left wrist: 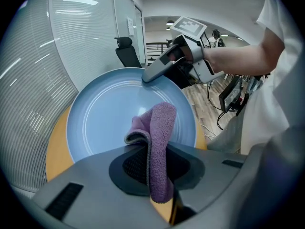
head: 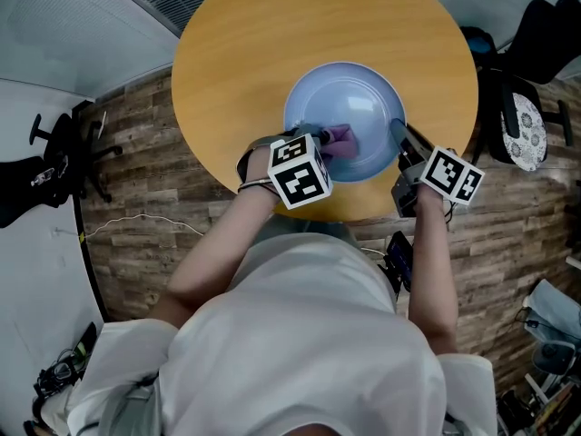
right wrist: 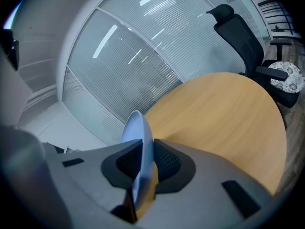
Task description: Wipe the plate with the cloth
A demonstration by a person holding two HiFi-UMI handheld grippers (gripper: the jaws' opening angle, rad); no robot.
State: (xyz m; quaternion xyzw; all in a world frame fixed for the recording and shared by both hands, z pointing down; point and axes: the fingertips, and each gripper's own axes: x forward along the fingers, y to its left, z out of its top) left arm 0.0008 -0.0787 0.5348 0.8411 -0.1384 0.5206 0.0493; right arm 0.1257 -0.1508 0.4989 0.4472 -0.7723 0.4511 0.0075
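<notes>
- Left tool (left wrist: 157, 168) clamps the purple cloth (left wrist: 160, 128), its free end on the plate (left wrist: 102, 123).
- Right tool (right wrist: 143, 165) pinches the plate's rim; plate sits on the desk (right wrist: 224, 118).
- Risk, I'd say: hard wiping drags the plate out of that thin rim grip, or the cloth slips free.

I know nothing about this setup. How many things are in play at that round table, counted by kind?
plate: 1
cloth: 1
hand-held grippers: 2 (left hand-held gripper shut on the cloth, right hand-held gripper shut on the plate's rim)
Total: 4
</notes>
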